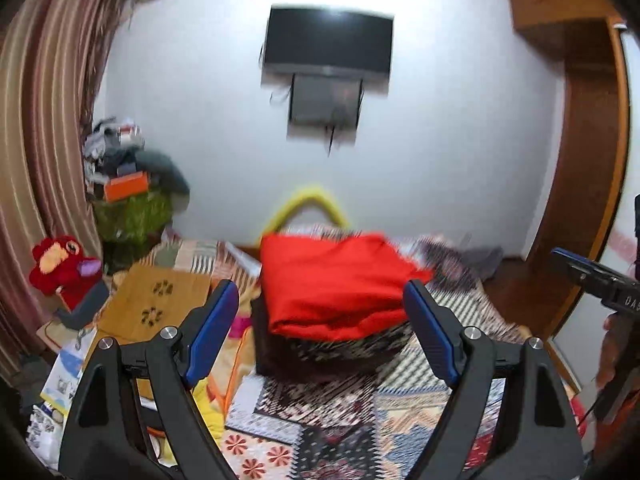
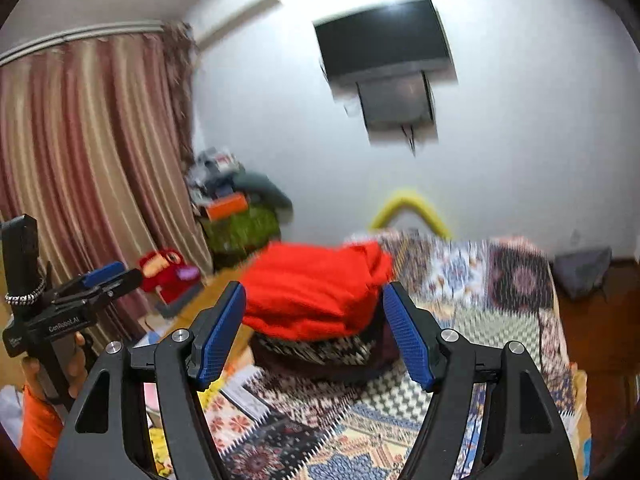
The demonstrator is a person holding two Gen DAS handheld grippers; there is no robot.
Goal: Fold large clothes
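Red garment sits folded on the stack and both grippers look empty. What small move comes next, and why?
Probably draw both away toward another garment: the red garment lies folded on the stack, and the left gripper and right gripper are open and empty.

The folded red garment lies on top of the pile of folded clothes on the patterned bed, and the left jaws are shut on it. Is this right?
Not quite. The folded red garment does top the pile of folded clothes, but the left wrist view shows the left gripper open, holding nothing.

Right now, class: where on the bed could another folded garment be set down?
Free: the patterned bedspread right of the red garment, towards the grey cushion. Crowded: the left side, with cardboard, papers and the red plush toy.
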